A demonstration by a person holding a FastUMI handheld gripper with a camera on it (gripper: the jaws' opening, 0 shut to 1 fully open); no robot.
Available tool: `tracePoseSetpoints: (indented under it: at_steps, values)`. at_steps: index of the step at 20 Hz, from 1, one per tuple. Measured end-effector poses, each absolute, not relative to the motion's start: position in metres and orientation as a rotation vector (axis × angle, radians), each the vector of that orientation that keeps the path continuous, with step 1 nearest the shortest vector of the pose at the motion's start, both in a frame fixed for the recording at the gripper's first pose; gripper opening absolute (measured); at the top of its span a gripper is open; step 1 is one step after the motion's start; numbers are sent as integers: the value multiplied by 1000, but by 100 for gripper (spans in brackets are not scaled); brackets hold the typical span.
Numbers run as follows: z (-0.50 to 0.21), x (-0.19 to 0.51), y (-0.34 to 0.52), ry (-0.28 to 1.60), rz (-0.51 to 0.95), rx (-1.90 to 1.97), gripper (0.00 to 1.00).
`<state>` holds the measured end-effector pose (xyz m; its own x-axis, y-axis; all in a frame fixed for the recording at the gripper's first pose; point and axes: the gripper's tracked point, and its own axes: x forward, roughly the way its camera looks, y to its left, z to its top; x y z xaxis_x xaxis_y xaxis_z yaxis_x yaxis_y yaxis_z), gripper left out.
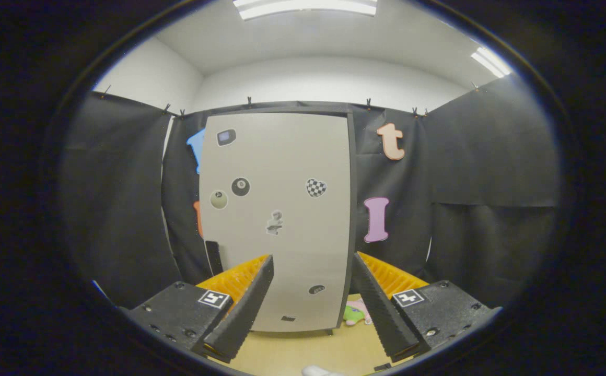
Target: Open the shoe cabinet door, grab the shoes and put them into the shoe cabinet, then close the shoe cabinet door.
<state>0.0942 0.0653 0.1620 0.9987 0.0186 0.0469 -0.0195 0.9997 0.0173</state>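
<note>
A tall grey shoe cabinet (282,172) stands straight ahead on the floor, its door (292,235) shut flat and dotted with several stickers. A dark handle (213,257) hangs low at the door's left edge. My gripper (313,263) is open, with nothing between the fingers. It is held back from the cabinet, and the door's lower half shows in the gap between the fingers. A sliver of a white shoe (321,371) lies on the floor below the fingers, mostly cut off.
Black cloth walls close in the booth on both sides and behind the cabinet. A green and pink soft toy (356,313) lies on the tan floor (303,350) at the cabinet's right foot, beside my right finger.
</note>
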Motion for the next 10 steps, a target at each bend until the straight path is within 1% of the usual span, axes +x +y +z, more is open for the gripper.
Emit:
tracePoseSetpoints:
  at_steps: [10]
  values:
    - [161, 94, 66, -26, 23, 13, 98]
